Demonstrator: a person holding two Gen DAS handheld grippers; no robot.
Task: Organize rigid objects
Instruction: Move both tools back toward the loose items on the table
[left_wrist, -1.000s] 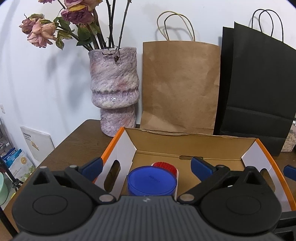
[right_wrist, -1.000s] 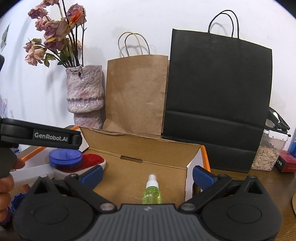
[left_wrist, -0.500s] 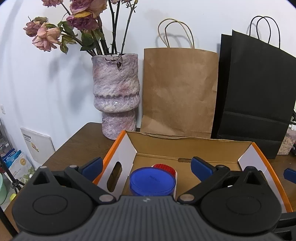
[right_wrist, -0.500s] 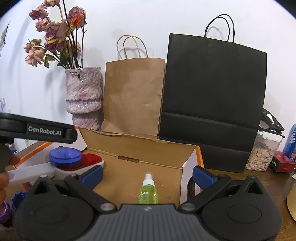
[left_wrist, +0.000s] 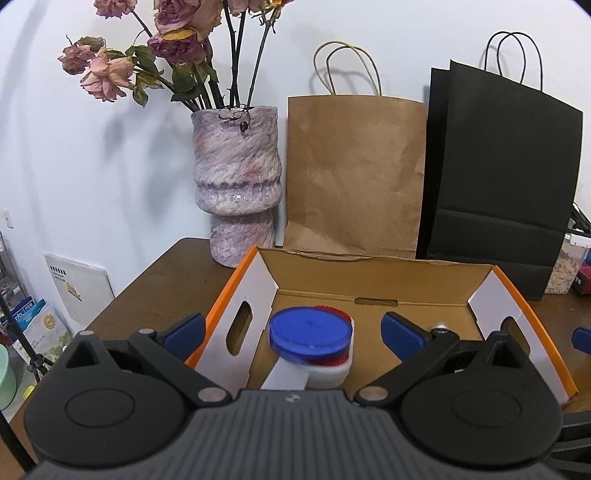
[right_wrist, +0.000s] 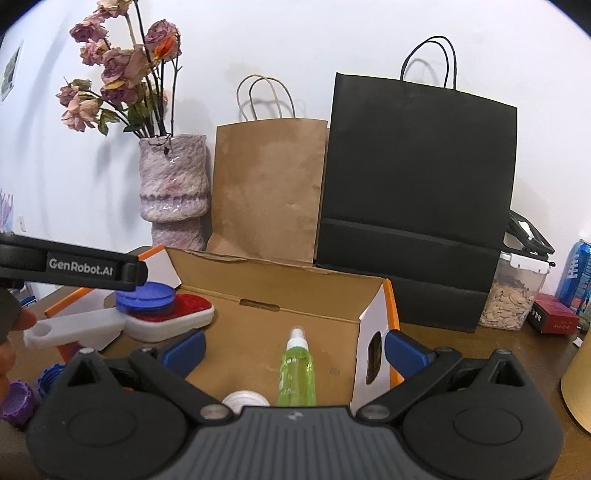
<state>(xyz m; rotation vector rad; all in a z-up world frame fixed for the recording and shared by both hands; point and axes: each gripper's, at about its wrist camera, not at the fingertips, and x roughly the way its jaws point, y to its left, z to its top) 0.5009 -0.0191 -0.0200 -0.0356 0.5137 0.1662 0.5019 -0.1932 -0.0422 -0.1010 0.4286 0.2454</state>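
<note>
Left wrist | both grippers spread, empty | box middle free

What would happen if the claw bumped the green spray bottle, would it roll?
Probably yes. The green spray bottle lies on its side on the cardboard box's flat floor, and its body looks round, so a sideways nudge would likely roll it. It looks like small, clear plastic, so it is probably light and stiff, though maybe slippery to pinch.

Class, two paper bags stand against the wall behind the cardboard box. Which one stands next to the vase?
The brown paper bag: it stands directly beside the vase. The taller black paper bag stands on the brown bag's far side.
</note>
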